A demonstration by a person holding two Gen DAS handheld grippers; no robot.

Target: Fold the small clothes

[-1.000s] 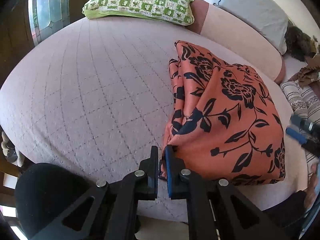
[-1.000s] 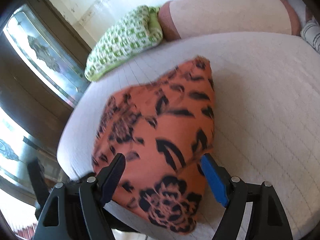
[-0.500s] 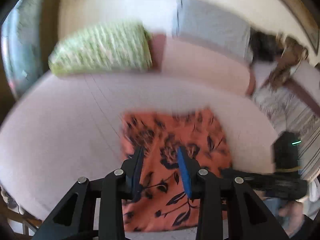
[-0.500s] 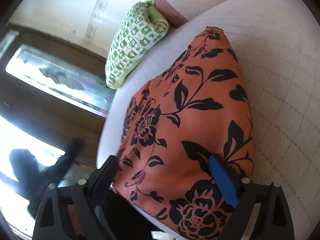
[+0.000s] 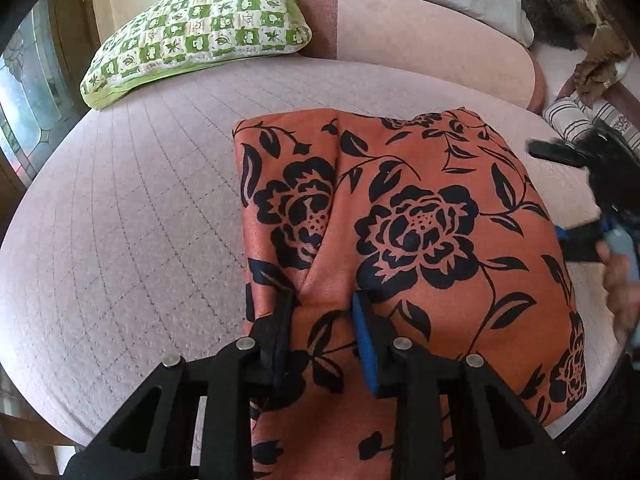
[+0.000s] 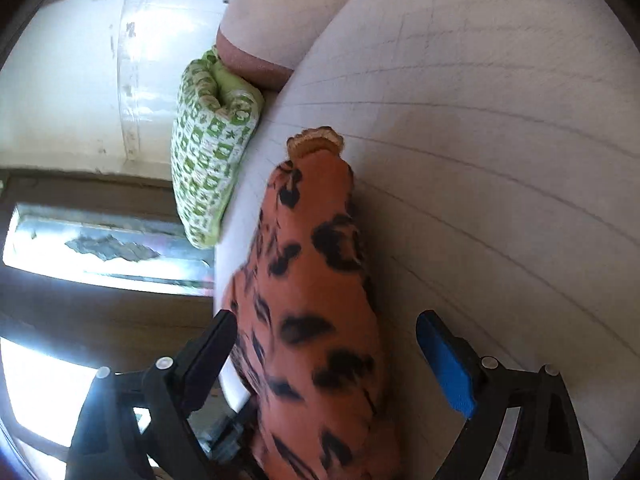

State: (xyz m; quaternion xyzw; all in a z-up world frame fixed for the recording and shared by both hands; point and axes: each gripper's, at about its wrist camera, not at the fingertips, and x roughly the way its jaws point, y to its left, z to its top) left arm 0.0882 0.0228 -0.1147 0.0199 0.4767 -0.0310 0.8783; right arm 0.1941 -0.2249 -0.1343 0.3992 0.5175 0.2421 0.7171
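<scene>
Between the narrowly parted fingers of the left gripper, which have just been closing a little, a raised crease of the orange floral cloth is sitting, though whether the pads are pinching it is unclear. At the cloth's right side, the right gripper is straddling its edge with jaws gaping wide, having just narrowed slightly, gripping nothing. Underneath, the folded cloth is lying on the pink quilted bed, near a green checked pillow.
</scene>
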